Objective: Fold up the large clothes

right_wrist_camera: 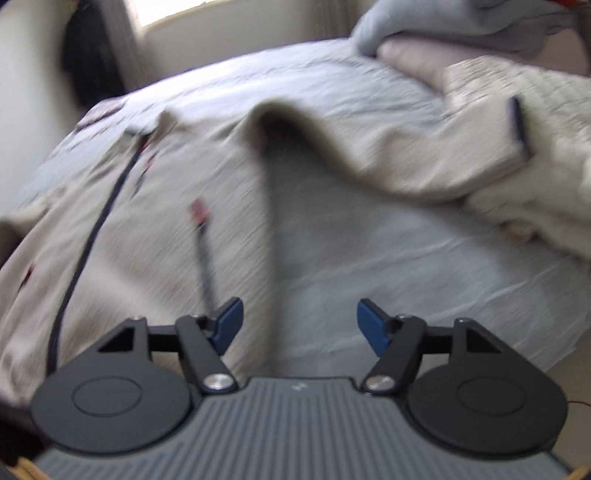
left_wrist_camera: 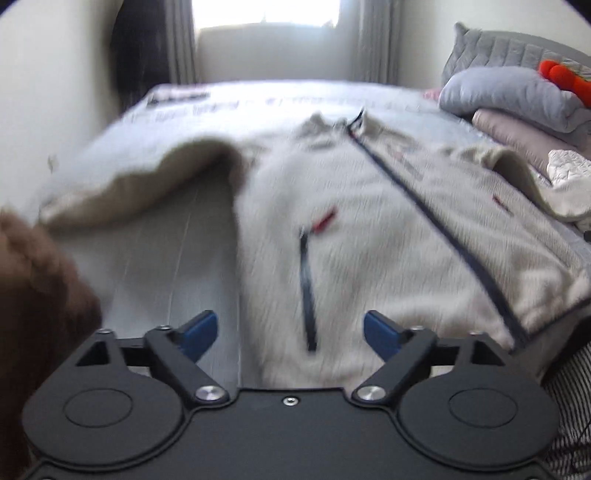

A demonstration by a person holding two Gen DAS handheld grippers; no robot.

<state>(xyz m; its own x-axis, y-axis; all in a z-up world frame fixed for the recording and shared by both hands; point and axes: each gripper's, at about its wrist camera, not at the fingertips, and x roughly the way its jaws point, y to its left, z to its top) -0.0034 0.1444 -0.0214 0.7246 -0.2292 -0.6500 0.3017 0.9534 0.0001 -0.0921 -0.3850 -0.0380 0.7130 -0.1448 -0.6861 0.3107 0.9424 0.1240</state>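
A cream fleece jacket (left_wrist_camera: 369, 206) with a dark zip lies front up on the bed, collar toward the window, both sleeves spread out. It also shows in the right wrist view (right_wrist_camera: 122, 236). My left gripper (left_wrist_camera: 290, 334) is open and empty, above the jacket's hem by the left pocket zip (left_wrist_camera: 308, 288). My right gripper (right_wrist_camera: 299, 325) is open and empty, above the hem's right edge, near the right pocket zip (right_wrist_camera: 205, 258). The right sleeve (right_wrist_camera: 406, 162) arches out to the right, with its dark cuff (right_wrist_camera: 517, 125). Both views are motion blurred.
The bed has a pale grey sheet (right_wrist_camera: 388, 277). Grey and pink pillows (left_wrist_camera: 509, 96) and a cream quilt (left_wrist_camera: 569, 177) are piled at the right. A brown fuzzy thing (left_wrist_camera: 37, 295) is at the left edge. A window (left_wrist_camera: 266, 11) is at the far end.
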